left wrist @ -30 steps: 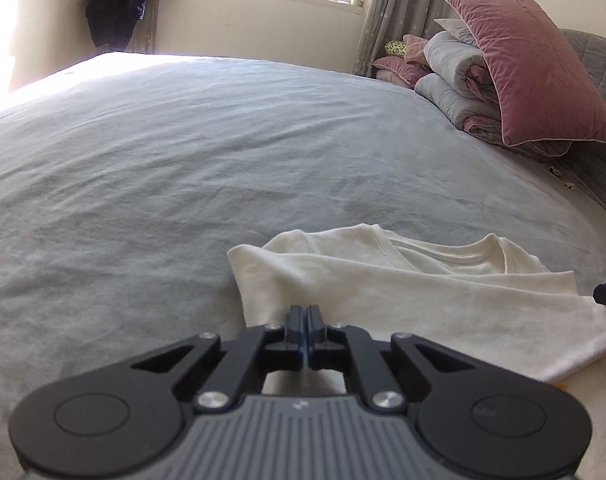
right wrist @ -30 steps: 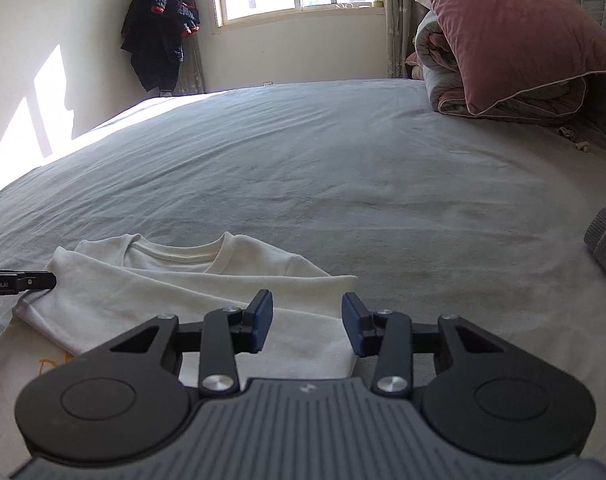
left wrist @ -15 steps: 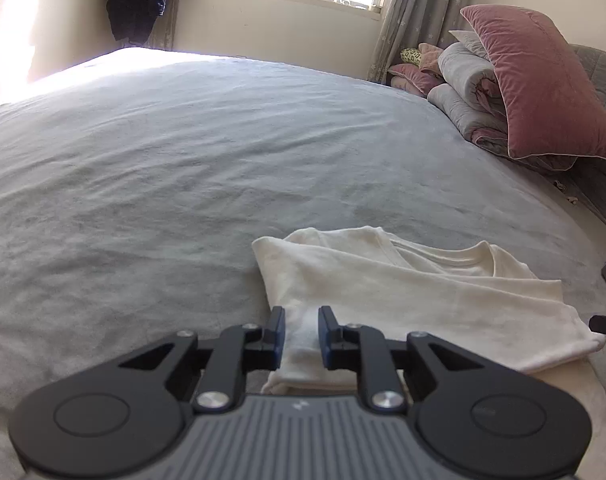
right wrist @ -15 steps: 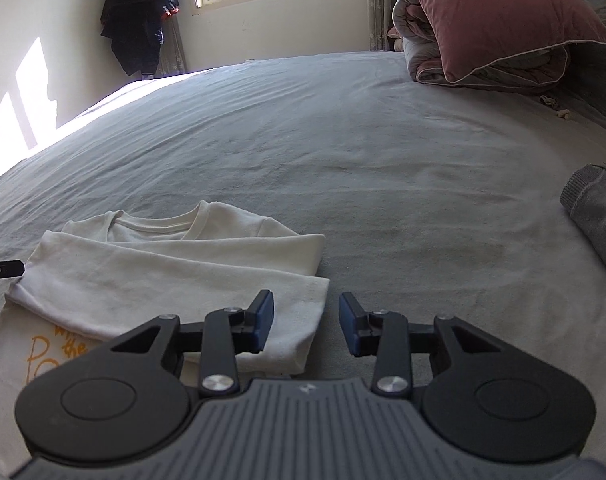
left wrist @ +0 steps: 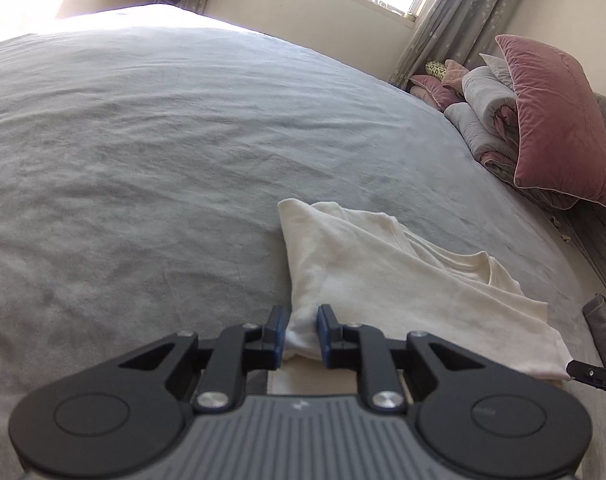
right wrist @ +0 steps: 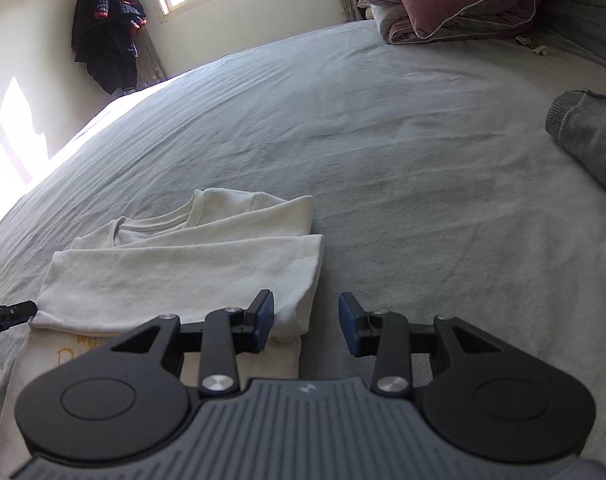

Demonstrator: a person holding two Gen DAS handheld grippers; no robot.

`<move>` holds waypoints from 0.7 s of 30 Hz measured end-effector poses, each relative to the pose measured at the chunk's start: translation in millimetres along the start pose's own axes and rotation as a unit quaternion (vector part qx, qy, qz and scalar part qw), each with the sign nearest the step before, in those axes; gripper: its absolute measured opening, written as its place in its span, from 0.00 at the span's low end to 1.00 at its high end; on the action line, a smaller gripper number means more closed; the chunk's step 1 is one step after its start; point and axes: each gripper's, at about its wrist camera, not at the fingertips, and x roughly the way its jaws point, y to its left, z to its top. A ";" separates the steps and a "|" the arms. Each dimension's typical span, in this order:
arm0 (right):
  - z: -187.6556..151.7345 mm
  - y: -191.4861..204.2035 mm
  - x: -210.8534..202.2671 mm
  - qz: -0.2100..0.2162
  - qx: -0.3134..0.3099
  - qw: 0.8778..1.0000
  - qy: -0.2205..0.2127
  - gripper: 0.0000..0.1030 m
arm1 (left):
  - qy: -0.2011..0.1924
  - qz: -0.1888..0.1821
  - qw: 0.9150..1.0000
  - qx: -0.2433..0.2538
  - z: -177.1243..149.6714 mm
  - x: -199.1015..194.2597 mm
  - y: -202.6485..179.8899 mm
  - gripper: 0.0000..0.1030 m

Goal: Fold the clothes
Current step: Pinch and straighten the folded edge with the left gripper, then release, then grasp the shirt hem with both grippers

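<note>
Folding is looking partly done: cream shirt (left wrist: 387,280) is lying doubled over on the grey bed (left wrist: 163,152), lower part still unfolded; left gripper (left wrist: 300,330) has just been opening, cloth loose between its jaws, right gripper (right wrist: 306,322) gaping empty

grey bed (right wrist: 383,128), cream tee (right wrist: 191,264), grey knit (right wrist: 587,136), pillows (left wrist: 559,120)

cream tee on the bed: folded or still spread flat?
Partly folded. The cream T-shirt has its top half doubled over in layered bands, collar showing, while a printed lower section lies flat on the grey bedspread beneath it.
</note>
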 end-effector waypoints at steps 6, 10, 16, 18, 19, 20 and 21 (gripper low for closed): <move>-10.5 12.4 -38.5 0.017 -0.028 0.999 0.022 0.41 | 0.036 0.005 0.999 0.025 -10.0 -40.1 -8.0 0.17; -35.7 22.8 -68.3 0.031 -0.039 0.997 0.055 0.42 | 0.064 0.002 0.997 0.052 -30.8 -69.8 -7.2 0.17; -82.3 30.0 -113.1 0.028 -0.074 0.993 0.087 0.42 | 0.133 -0.009 0.989 0.060 -63.7 -98.8 6.1 0.19; -93.3 27.0 -123.4 0.034 -0.065 0.993 0.092 0.42 | 0.141 -0.001 0.988 0.066 -75.7 -108.9 10.1 0.19; -98.7 24.7 -127.6 0.037 -0.057 0.993 0.095 0.42 | 0.146 -0.001 0.987 0.067 -82.3 -113.9 12.0 0.19; -104.2 22.5 -131.8 0.039 -0.049 0.993 0.098 0.42 | 0.151 -0.003 0.986 0.069 -88.6 -118.6 13.7 0.19; -110.1 19.9 -136.2 0.041 -0.042 0.993 0.102 0.42 | 0.156 -0.005 0.985 0.071 -94.8 -123.4 15.4 0.19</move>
